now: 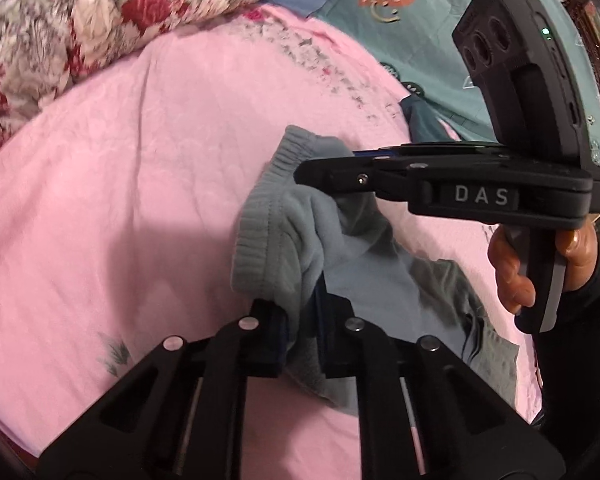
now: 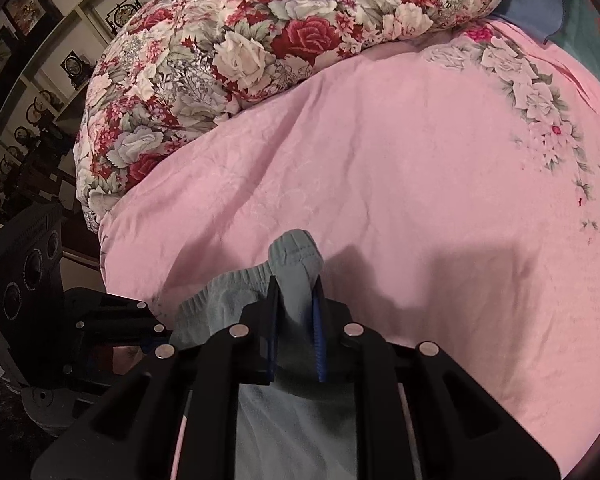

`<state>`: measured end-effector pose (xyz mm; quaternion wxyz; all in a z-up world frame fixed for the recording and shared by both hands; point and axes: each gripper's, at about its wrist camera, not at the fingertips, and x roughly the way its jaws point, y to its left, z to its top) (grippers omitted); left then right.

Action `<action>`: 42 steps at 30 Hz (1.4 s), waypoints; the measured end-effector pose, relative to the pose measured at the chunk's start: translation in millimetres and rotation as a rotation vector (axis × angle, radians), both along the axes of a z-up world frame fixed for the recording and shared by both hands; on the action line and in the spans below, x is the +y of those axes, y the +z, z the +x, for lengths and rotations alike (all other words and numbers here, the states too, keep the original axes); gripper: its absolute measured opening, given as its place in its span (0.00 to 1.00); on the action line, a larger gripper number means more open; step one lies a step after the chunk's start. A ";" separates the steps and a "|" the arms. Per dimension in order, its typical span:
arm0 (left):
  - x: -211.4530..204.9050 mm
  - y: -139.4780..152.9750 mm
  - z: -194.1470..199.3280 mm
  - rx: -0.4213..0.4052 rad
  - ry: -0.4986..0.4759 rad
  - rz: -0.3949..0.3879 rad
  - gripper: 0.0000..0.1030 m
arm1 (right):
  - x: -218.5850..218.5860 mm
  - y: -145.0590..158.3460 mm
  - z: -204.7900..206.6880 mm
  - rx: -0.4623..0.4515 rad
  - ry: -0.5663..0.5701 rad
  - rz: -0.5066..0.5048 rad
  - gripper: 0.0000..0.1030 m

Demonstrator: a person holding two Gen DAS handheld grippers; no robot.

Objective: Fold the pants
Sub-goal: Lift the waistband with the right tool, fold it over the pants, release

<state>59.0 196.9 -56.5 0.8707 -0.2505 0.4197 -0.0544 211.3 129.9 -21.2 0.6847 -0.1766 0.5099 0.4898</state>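
Left claw [image 1: 300, 336]: pinching pants [image 1: 300, 232] waistband.
Right claw [image 2: 296, 320]: pinching waistband beside it.
Do well: lift both evenly, waistband taut above the pink bedcover [image 1: 120, 160].

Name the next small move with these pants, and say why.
Probably lift both tools and draw them apart. The left tool and right tool each pinch the ribbed waistband of the grey pants, which bunches between them over the pink blanket; spreading it should flatten it.

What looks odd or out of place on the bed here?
The pants are bunched in a crumpled heap on the pink blanket, not spread flat. The left gripper and right gripper both pinch the ribbed waistband. Nothing looks spilled or torn.
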 end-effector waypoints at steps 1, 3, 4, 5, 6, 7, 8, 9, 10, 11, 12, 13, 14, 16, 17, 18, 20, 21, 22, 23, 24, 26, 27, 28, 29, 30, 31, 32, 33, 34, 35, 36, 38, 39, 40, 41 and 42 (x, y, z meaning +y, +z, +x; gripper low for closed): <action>-4.8 9.3 -3.5 -0.023 -0.005 0.021 0.10 | -5.0 7.1 -1.6 -0.010 -0.003 0.016 0.14; -18.6 29.4 -10.7 -0.067 -0.035 0.054 0.10 | -24.9 27.7 -5.6 -0.019 -0.025 0.073 0.14; -27.9 41.4 -15.2 -0.095 -0.057 0.071 0.10 | -36.0 37.4 -8.9 -0.025 -0.033 0.103 0.14; -37.8 53.5 -20.3 -0.125 -0.084 0.089 0.10 | -54.9 51.7 -15.5 -0.044 -0.046 0.149 0.14; -51.7 68.1 -26.9 -0.160 -0.125 0.109 0.10 | -70.9 62.3 -21.0 -0.052 -0.060 0.189 0.14; -65.0 79.3 -31.2 -0.190 -0.163 0.123 0.10 | -90.6 73.5 -28.4 -0.062 -0.074 0.234 0.14; -83.1 91.7 -36.2 -0.226 -0.213 0.138 0.11 | -116.2 85.3 -37.9 -0.082 -0.101 0.281 0.14; -98.2 100.0 -39.7 -0.248 -0.255 0.148 0.11 | -141.3 95.1 -47.3 -0.097 -0.128 0.324 0.14; -117.9 108.3 -42.7 -0.270 -0.310 0.156 0.11 | -167.4 102.9 -57.5 -0.114 -0.161 0.360 0.14; -135.9 114.1 -44.2 -0.283 -0.360 0.158 0.11 | -199.6 107.9 -66.3 -0.126 -0.206 0.395 0.14; -159.8 119.8 -47.7 -0.298 -0.431 0.159 0.11 | -233.2 110.9 -76.9 -0.140 -0.255 0.427 0.14; -181.8 123.7 -49.8 -0.307 -0.494 0.158 0.12 | -258.5 111.1 -84.8 -0.149 -0.292 0.449 0.14; -201.7 124.1 -51.9 -0.309 -0.553 0.159 0.13 | -287.6 108.4 -95.4 -0.156 -0.335 0.469 0.14; -244.2 117.9 -56.1 -0.294 -0.678 0.151 0.17 | -337.3 95.0 -113.6 -0.165 -0.420 0.486 0.15; -266.2 110.5 -56.4 -0.271 -0.747 0.143 0.23 | -363.4 83.3 -122.8 -0.159 -0.474 0.489 0.17; -289.4 99.9 -56.8 -0.237 -0.815 0.141 0.28 | -384.1 70.8 -129.3 -0.149 -0.524 0.482 0.22; -330.1 75.1 -57.0 -0.160 -0.936 0.154 0.45 | -424.5 36.1 -140.5 -0.129 -0.665 0.423 0.37; -339.6 67.4 -55.5 -0.133 -0.953 0.158 0.44 | -442.3 20.2 -144.6 -0.115 -0.741 0.398 0.44; -347.8 60.8 -54.4 -0.100 -0.965 0.155 0.42 | -464.6 2.8 -149.2 -0.078 -0.825 0.397 0.44; -349.2 60.4 -53.8 -0.094 -0.959 0.149 0.43 | -479.2 -7.7 -153.9 -0.047 -0.873 0.402 0.44; -346.2 63.9 -54.5 -0.108 -0.947 0.150 0.44 | -490.3 -14.5 -159.5 -0.034 -0.911 0.401 0.45; -331.8 72.7 -57.9 -0.155 -0.899 0.167 0.59 | -502.4 -18.3 -174.2 -0.027 -0.950 0.409 0.46; -323.0 78.3 -59.4 -0.177 -0.859 0.181 0.63 | -504.0 -16.6 -180.8 -0.025 -0.952 0.420 0.48; -315.4 79.5 -59.8 -0.183 -0.828 0.196 0.65 | -504.3 -14.3 -185.2 -0.023 -0.954 0.431 0.49; -307.2 78.5 -60.5 -0.180 -0.788 0.211 0.65 | -501.1 -11.0 -190.9 -0.019 -0.949 0.445 0.53; -300.4 74.5 -58.4 -0.165 -0.768 0.218 0.65 | -496.2 -8.3 -195.2 -0.013 -0.942 0.461 0.62; -294.0 69.6 -57.3 -0.147 -0.745 0.228 0.65 | -492.0 -6.6 -197.6 -0.009 -0.941 0.469 0.66; -288.2 59.4 -53.6 -0.118 -0.719 0.244 0.65 | -484.3 -6.3 -199.8 -0.007 -0.947 0.466 0.72; -287.1 52.2 -46.6 -0.095 -0.706 0.251 0.65 | -479.3 -7.3 -199.1 -0.004 -0.947 0.458 0.73; -285.3 43.8 -41.9 -0.074 -0.696 0.260 0.65 | -471.1 -10.8 -197.8 0.000 -0.948 0.427 0.73; -287.3 34.4 -33.4 -0.054 -0.687 0.279 0.65 | -467.8 -13.1 -197.7 0.003 -0.956 0.396 0.73; -290.1 23.8 -31.0 -0.042 -0.684 0.306 0.64 | -462.4 -17.1 -195.2 0.007 -0.959 0.367 0.73; -288.2 11.8 -23.5 -0.015 -0.688 0.313 0.64 | -451.3 -25.4 -190.5 0.021 -0.980 0.298 0.72; -288.1 7.1 -22.0 -0.005 -0.690 0.312 0.64 | -445.1 -28.2 -187.8 0.041 -0.970 0.284 0.52; -287.3 5.4 -20.6 -0.010 -0.687 0.319 0.64 | -439.2 -29.9 -185.9 0.052 -0.958 0.269 0.28; -288.9 5.3 -20.3 -0.019 -0.684 0.327 0.64 | -432.7 -29.8 -183.0 0.064 -0.941 0.249 0.14; -288.6 7.5 -21.3 -0.027 -0.684 0.327 0.64 | -429.7 -24.4 -183.4 0.045 -0.940 0.247 0.14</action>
